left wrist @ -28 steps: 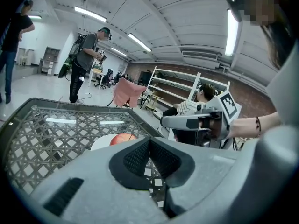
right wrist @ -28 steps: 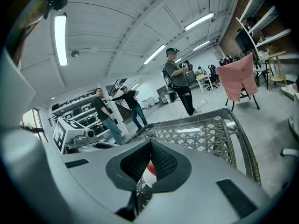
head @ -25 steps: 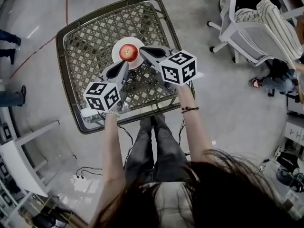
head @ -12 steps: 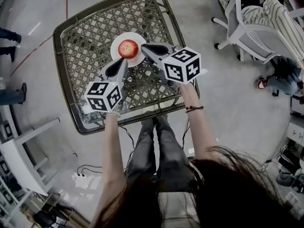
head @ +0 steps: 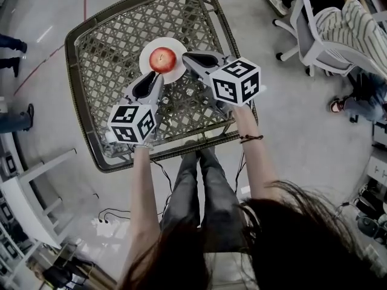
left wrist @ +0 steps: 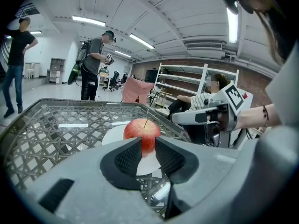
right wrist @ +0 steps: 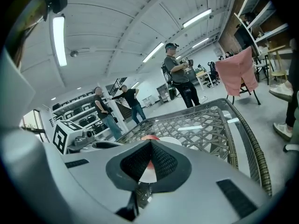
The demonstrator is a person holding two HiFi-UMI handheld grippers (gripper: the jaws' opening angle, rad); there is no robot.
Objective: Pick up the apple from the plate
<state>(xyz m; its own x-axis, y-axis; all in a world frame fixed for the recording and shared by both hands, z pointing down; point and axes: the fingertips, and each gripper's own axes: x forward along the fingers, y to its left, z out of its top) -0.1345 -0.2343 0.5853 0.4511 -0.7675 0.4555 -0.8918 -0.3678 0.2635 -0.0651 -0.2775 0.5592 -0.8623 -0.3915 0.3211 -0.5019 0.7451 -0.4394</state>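
A red apple (head: 163, 58) sits on a white plate (head: 149, 66) near the far middle of the wicker table (head: 103, 47). My left gripper (head: 157, 77) points at the plate's near edge. In the left gripper view the apple (left wrist: 141, 129) stands just beyond the left gripper (left wrist: 148, 149). Its jaws are opening, with a narrow gap and nothing between them. My right gripper (head: 185, 58) lies at the plate's right side, close to the apple. In the right gripper view its tips (right wrist: 150, 143) meet, shut on nothing, and only a sliver of the apple (right wrist: 149, 137) shows over them.
The table has a raised woven rim (head: 233, 44) and a glass top. A person sits on an office chair (head: 314, 38) to the right. Other people stand beyond the table (left wrist: 92, 66). Shelving (left wrist: 187, 85) stands at the back.
Both grippers have sunk a little toward the table, still on either side of the plate's near half. The apple has not moved on its plate.
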